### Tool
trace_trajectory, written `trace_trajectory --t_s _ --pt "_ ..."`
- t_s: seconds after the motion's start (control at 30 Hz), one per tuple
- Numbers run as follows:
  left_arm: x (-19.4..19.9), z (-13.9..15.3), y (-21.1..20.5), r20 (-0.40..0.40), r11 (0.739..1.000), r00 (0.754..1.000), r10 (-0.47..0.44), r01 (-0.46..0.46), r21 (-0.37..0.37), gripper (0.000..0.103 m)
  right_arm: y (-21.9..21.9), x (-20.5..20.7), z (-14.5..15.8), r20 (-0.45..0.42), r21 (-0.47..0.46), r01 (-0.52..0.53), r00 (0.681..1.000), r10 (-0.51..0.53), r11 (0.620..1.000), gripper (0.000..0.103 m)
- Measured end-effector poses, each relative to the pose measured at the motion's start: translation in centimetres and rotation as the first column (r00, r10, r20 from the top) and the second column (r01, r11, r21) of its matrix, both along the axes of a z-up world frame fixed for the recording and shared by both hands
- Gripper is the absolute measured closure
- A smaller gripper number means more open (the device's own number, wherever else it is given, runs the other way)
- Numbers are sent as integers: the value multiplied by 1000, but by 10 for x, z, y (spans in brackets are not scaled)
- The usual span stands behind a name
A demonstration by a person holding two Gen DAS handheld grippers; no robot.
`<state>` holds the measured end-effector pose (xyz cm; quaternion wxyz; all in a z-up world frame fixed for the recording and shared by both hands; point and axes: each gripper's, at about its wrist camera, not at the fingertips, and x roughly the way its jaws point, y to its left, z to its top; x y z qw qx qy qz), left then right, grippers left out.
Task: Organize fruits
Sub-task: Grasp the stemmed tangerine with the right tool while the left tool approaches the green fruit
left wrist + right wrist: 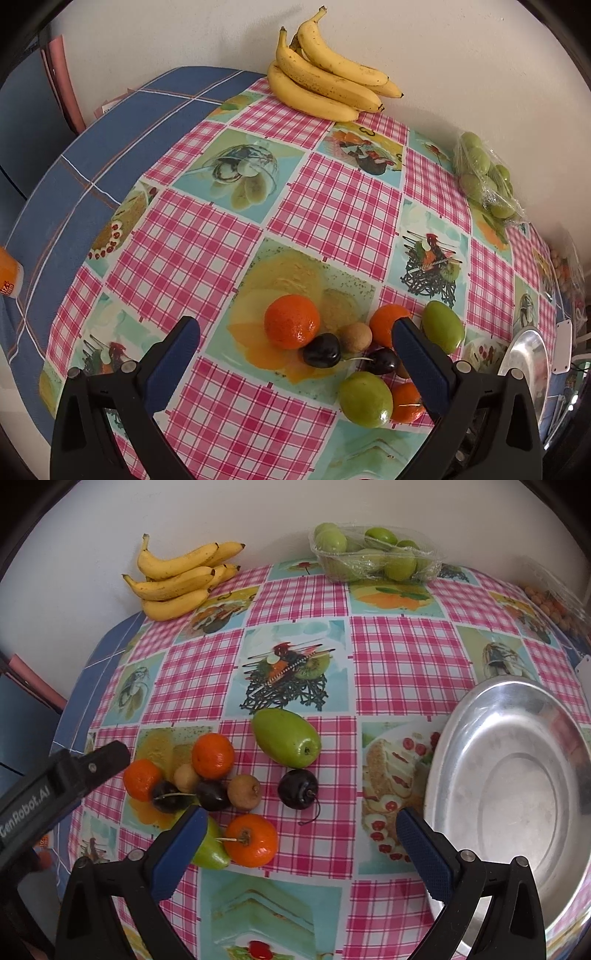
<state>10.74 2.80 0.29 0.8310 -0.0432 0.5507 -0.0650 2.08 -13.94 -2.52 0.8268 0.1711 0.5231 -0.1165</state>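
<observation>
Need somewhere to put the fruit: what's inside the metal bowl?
The metal bowl shows only bare shiny metal. Its near edge is hidden behind the right tool.

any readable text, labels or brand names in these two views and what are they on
"GenRobot.AI": white lettering on the black body of the left tongs, seen at the left edge of the right wrist view.
Red print on the orange and white packet at the left edge of the left wrist view: too blurred and cut off to read.
The clear plastic tray of green fruit shows no legible label.
Nothing else carries text.
</observation>
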Motion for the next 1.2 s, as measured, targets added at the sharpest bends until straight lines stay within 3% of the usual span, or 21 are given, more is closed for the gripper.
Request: trace_trajectory --t_s 0.3,0.57,0.7,0.9,1.07,1.2 --pt "-1 -9 0 -41 1000 999 0 -1 -19 0 6 8 -11 -24 22 6 1000 -6 1000 2" --pt "-4 -24 0 -126 996 992 8 -19 -83 1 10 8 -15 -6 84 10 1000 -9 996 16" --pt "-6 -31 -4 -155 993 988 -14 -4 -118 13 10 8 -18 -13 121 25 1000 -23 992 20" --pt "-8 -36 -9 -189 985 982 -30 -3 -171 19 13 9 -23 -22 151 32 999 -29 988 35" --pt "-7 -40 -11 -220 977 975 -40 -8 -213 28 14 8 -25 -27 202 34 999 -29 979 55" --pt "-7 -40 -11 -230 974 972 -40 -14 -227 32 15 7 -28 -25 240 41 999 -36 970 60"
